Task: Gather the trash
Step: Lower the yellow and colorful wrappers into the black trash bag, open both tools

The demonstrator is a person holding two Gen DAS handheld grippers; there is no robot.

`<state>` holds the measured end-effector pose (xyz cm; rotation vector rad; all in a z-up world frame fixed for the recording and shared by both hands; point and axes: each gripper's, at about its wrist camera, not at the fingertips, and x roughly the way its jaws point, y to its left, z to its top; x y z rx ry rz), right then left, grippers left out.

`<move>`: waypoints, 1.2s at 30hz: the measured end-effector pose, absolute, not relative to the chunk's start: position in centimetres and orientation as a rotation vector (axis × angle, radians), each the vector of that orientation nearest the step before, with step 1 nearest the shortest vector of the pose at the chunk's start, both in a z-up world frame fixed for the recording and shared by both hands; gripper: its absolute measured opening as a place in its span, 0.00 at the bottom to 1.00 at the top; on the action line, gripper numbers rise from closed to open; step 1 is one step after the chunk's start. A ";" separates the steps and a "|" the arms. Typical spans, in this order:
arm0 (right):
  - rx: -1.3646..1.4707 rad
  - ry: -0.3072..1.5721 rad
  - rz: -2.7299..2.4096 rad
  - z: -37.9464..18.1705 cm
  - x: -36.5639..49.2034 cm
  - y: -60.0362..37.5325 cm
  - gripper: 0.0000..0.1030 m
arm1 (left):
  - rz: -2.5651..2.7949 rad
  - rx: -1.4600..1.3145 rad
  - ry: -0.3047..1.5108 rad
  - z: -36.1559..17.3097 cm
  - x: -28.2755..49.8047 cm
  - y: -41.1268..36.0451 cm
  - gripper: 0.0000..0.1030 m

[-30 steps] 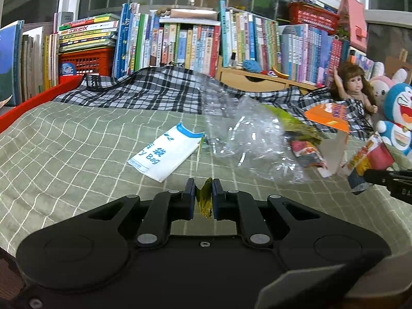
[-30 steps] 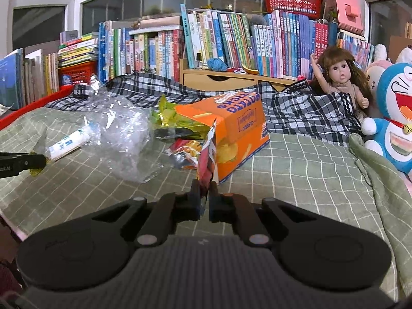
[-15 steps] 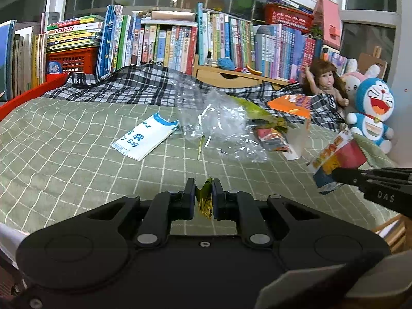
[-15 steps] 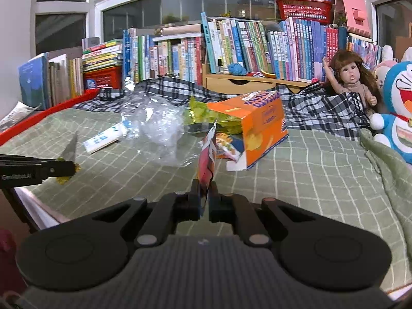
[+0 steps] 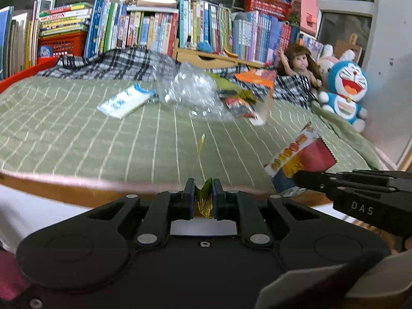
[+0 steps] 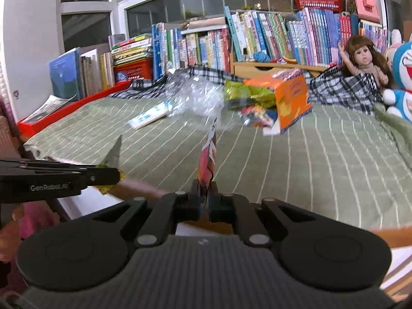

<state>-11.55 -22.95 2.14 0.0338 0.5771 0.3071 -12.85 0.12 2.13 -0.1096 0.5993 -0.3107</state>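
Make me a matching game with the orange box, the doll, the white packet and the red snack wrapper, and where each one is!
Things:
1. orange box
2. doll
3. white packet
4. red snack wrapper

Places:
A. flat on the green blanket
B. pinched in the right gripper
C. by the blue plush toy
D. tipped beside the clear plastic bag

Pairs: 1-D, 2-C, 3-A, 4-B

A home, probably a child's bedroom, bed with green checked cover point(image 5: 77, 134) across the middle of the frame, long row of children's books point(image 5: 159, 28) along the window at the top, doll point(image 5: 300, 61) and blue plush toy point(image 5: 346, 90) at right
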 end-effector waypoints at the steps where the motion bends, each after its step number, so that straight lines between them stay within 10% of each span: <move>1: 0.034 0.585 0.312 1.9 -12.0 -22.9 0.08 | -0.314 -0.107 0.608 1.9 -13.2 0.1 0.12; 36: 0.131 0.864 0.311 -6.5 -16.6 -22.3 0.09 | -0.272 -0.028 0.972 -8.9 -16.2 -0.5 0.13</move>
